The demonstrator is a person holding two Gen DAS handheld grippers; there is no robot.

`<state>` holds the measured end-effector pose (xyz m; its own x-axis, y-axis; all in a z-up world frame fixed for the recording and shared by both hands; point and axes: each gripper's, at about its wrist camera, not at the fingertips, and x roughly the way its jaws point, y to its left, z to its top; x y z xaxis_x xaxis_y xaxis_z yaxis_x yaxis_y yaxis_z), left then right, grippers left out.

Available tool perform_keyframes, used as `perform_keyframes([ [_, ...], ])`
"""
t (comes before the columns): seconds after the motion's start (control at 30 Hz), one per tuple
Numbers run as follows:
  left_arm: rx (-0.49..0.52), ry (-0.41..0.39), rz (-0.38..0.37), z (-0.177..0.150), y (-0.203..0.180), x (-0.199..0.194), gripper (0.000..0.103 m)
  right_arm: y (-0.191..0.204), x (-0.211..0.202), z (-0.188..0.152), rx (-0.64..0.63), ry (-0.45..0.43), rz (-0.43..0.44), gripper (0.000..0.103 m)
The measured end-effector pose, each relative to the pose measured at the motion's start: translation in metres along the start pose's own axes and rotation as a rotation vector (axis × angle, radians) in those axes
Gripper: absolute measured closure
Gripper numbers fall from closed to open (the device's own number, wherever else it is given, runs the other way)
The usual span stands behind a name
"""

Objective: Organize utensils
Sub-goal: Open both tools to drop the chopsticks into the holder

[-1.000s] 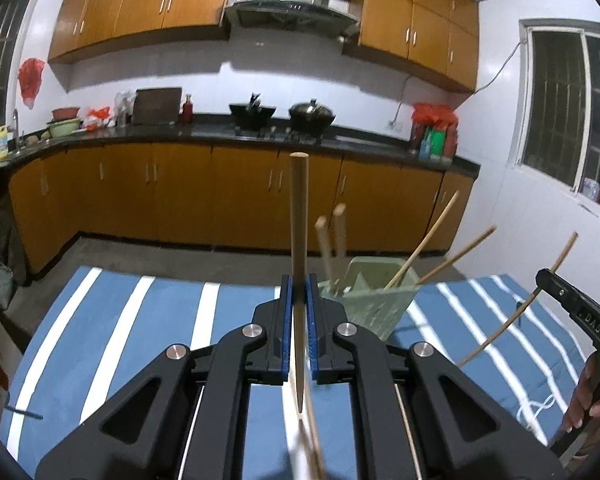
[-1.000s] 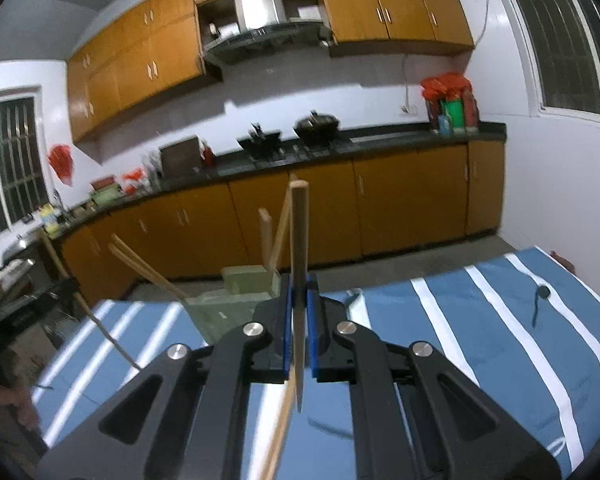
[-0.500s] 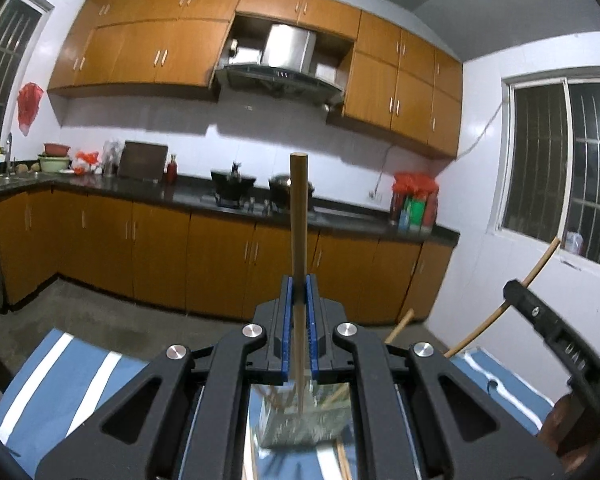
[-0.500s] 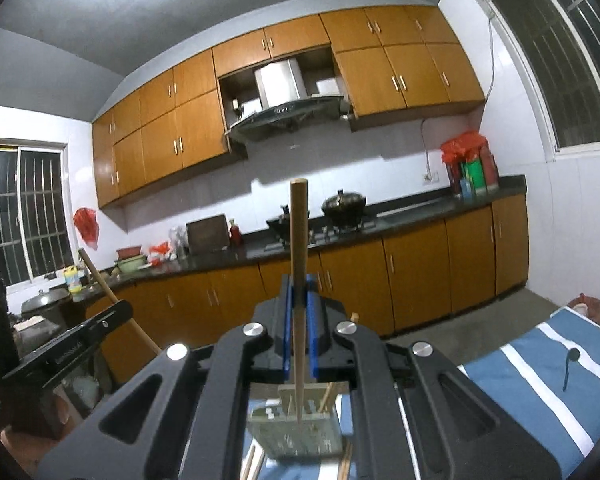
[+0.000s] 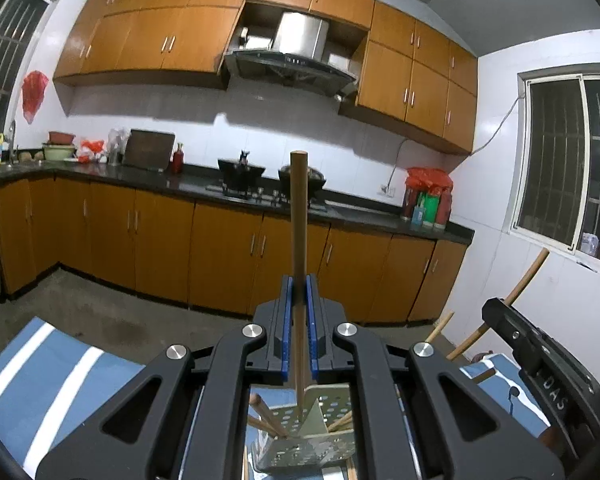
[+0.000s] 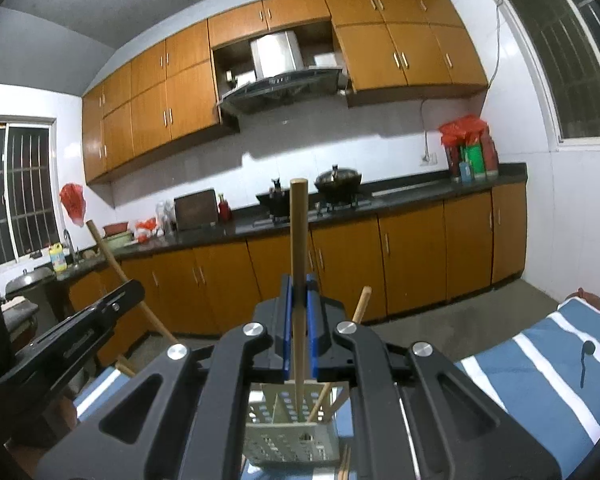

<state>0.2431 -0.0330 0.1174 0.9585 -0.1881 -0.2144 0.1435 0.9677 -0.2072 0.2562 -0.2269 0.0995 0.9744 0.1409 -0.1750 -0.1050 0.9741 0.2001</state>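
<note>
Gripping upright chopstick [image 5: 299,240], tip in holder [image 5: 312,436] | left fingers [image 5: 286,328] clamped | right [image 6: 299,332] likewise

Each gripper holds an upright chopstick directly above a perforated utensil holder [image 5: 306,436] standing on a striped tablecloth [image 5: 56,376]. The left gripper [image 5: 299,320] clamps the left chopstick [image 5: 299,240]; the right gripper [image 6: 299,320] clamps the right chopstick [image 6: 299,264]. More chopsticks [image 6: 322,400] lean inside the holder. Behind the table, base cabinets carry a countertop [image 5: 360,210] with a stove [image 5: 240,188] beneath a range hood [image 5: 290,66].
</note>
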Motion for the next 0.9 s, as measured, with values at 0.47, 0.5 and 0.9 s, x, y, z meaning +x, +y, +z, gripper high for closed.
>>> perform_keyframes([
  [0.47, -0.049, -0.007, -0.015, 0.012, 0.011, -0.038, 0.076, -0.007, -0.038, 0.0, 0.017, -0.004, -0.014, 0.081],
  [0.5, -0.05, -0.012, -0.015, 0.013, 0.011, -0.042, 0.075, -0.01, -0.044, -0.001, 0.021, -0.003, -0.023, 0.081],
  [0.9, -0.062, 0.121, 0.123, -0.047, 0.054, -0.092, 0.067, -0.056, -0.048, -0.108, 0.096, 0.359, -0.119, 0.077],
])
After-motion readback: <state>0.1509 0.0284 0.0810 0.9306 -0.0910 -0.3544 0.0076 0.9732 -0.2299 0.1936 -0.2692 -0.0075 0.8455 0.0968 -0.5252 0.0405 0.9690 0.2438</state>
